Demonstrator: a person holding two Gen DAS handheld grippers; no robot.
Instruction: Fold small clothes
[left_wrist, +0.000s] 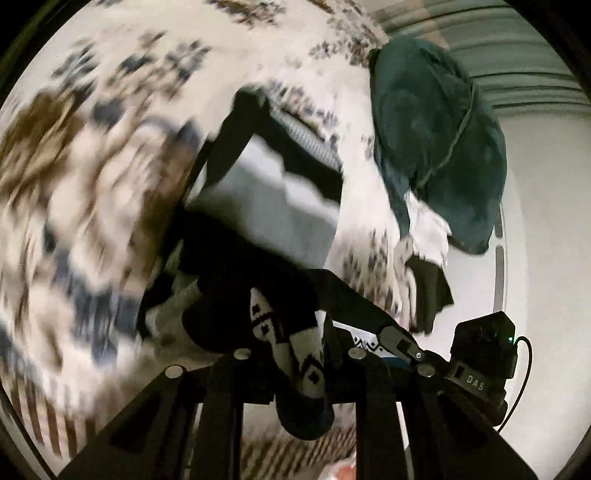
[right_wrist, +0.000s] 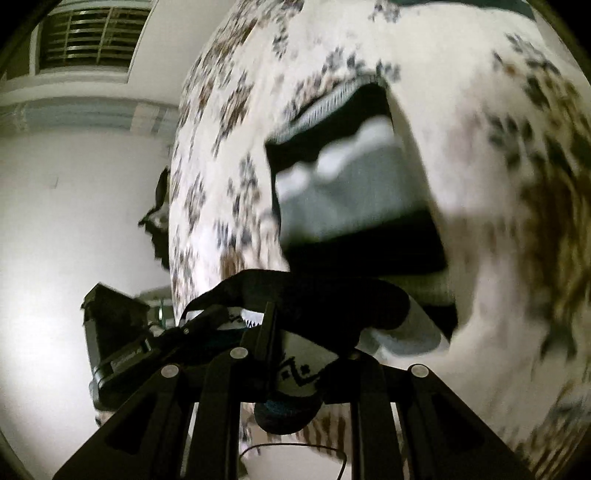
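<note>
Above the patterned bedspread, a black-and-white patterned sock is held up between the two grippers, one end pinched in each. The left gripper is seen narrowed onto the sock, whose white band with black diamond motifs is trapped between the fingers while a dark toe or cuff end droops below them. The right gripper is likewise closed onto the same sock, and the dark length of it is stretched across toward the other tool. The greatest risk is judged to be a slip: only a narrow bite of knit appears to be gripped on each side, and if the two ends are pulled apart too hard, or swung quickly, one end could be dragged out and dropped. A crooked fold is also likely if the sock is laid down while twisted, since the hanging end is not aligned with the stretched span. Further back on the bedspread, a folded grey, white and black garment is seen lying flat, and a dark teal garment is heaped near the edge with a white piece beneath it; a careless set-down could disturb the folded one.
</note>
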